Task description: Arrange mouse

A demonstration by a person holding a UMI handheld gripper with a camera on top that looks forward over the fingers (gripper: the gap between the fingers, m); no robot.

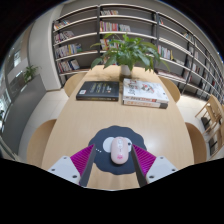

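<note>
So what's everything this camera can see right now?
Mouse: one, white with a pinkish middle, on the mouse pad between the fingers.
Mouse pad: one, dark grey, rounded, at the near table edge.
Table: one, light wood.
Dark book: one, far side, left.
Light book: one, far side, right.
Potted plant: one, green, behind the books.
Bookshelves: several, filled, along the back wall.
Hand-held gripper: one, pink-padded fingers open either side of the mouse.
</note>
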